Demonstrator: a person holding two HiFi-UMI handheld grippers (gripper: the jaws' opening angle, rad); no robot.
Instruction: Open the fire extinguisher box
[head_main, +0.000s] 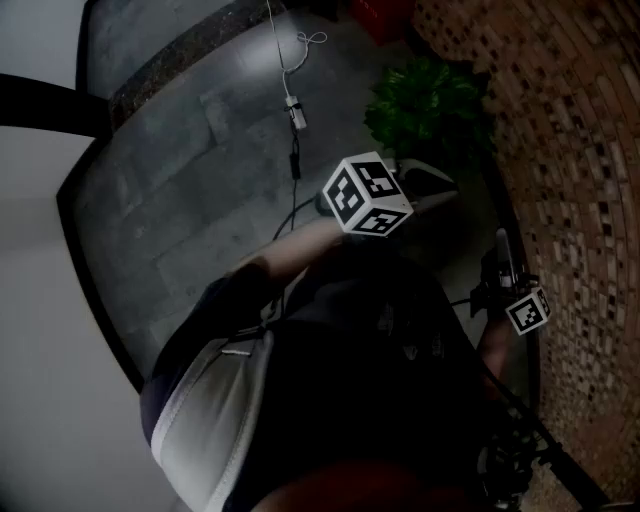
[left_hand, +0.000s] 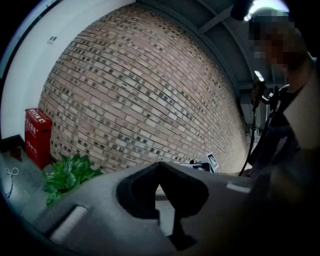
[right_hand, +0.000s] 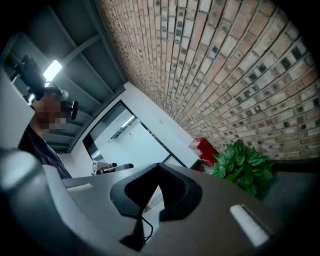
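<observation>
Shell of left gripper (left_hand: 160, 167): grey moulded plastic, matt, with black jaw pads in a notched outline and a pale rectangular inlay (left_hand: 69, 223) on one flank. Shell of right gripper (right_hand: 159, 167): identical grey moulding, black pads, matching pale inlays. Fitted on each: a white cube printed with black square markers on every visible face (left marker cube (head_main: 367, 195), right marker cube (head_main: 528, 310)). Worn on torso: dark top (head_main: 370, 380) with small pale print, plus pale grey panel (head_main: 205, 405) edged in darker trim. Worn on head: black camera rig (right_hand: 29, 75).
</observation>
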